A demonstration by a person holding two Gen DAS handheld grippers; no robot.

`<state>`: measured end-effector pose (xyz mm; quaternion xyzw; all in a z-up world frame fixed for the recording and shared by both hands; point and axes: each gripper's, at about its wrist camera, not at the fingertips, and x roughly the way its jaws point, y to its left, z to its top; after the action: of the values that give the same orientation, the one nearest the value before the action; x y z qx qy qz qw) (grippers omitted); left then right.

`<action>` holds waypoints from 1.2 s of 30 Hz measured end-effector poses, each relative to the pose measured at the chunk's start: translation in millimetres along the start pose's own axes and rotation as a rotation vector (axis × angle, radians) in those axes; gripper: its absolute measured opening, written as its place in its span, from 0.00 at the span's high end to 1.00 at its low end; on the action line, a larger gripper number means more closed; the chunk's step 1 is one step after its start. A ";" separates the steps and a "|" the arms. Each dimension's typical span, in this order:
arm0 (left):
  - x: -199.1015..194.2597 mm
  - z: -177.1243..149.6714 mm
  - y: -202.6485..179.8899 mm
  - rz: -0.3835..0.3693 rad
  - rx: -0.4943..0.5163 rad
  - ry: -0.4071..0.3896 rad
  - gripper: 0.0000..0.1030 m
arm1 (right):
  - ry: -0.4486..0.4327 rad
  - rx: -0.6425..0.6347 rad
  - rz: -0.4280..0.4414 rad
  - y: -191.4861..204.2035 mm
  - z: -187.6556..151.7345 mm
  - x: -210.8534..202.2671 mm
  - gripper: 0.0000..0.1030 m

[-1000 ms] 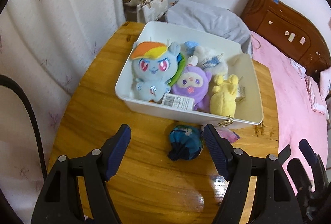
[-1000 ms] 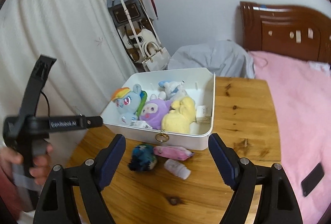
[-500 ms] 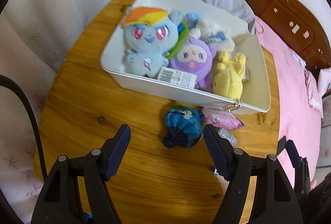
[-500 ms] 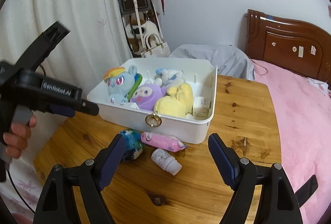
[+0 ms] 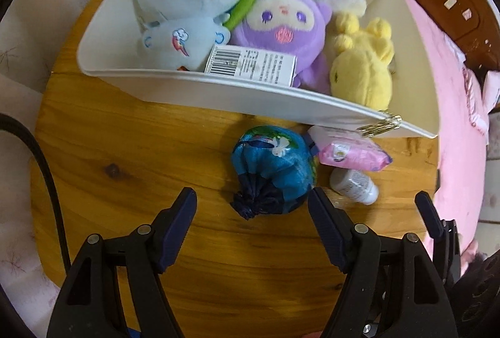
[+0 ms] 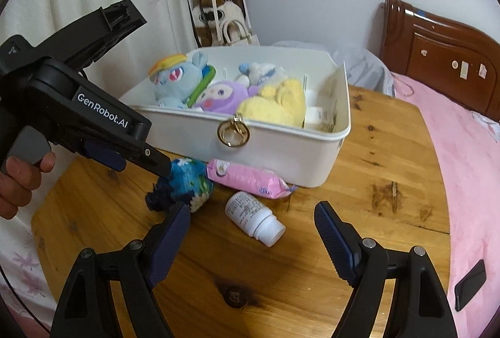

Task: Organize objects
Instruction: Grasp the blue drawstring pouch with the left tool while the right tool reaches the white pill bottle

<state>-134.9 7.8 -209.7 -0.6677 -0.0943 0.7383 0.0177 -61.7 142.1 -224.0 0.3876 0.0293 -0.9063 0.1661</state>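
In the left wrist view, the left gripper (image 5: 252, 206) fills the bottom of the frame, jaws apart and holding nothing, with the blue pouch (image 5: 275, 169) lying on the table (image 5: 125, 150) just above its tips, at centre. In the right wrist view, the right gripper (image 6: 251, 224) stands wide and empty at bottom centre, the white bottle (image 6: 254, 217) lying untouched between its tips, below the white bin (image 6: 281, 147).

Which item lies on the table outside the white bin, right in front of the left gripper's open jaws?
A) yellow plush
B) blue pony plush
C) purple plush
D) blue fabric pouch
D: the blue fabric pouch sits on the wooden table just ahead of the left gripper, whose open jaws touch nothing; the three plush toys are all inside the white bin.
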 end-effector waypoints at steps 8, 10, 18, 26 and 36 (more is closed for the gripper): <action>22.3 4.5 -6.6 0.002 0.058 0.051 0.25 | 0.037 0.012 -0.009 1.2 -6.9 24.4 0.29; 25.6 5.6 -7.9 -0.008 0.065 0.057 0.24 | 0.047 0.013 -0.014 1.7 -9.1 28.8 0.30; 32.2 7.4 -10.8 -0.038 0.067 0.072 0.23 | 0.075 0.014 -0.015 3.1 -13.2 40.1 0.38; 35.9 6.1 -13.7 -0.051 0.076 0.092 0.23 | 0.088 0.007 -0.011 5.3 -11.2 47.2 0.48; 34.6 1.5 -16.0 -0.057 0.079 0.070 0.24 | 0.102 -0.010 -0.010 7.9 -11.3 50.4 0.61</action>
<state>-141.7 28.6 -241.0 -0.6891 -0.0833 0.7167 0.0682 -83.9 122.6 -267.2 0.4322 0.0441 -0.8861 0.1617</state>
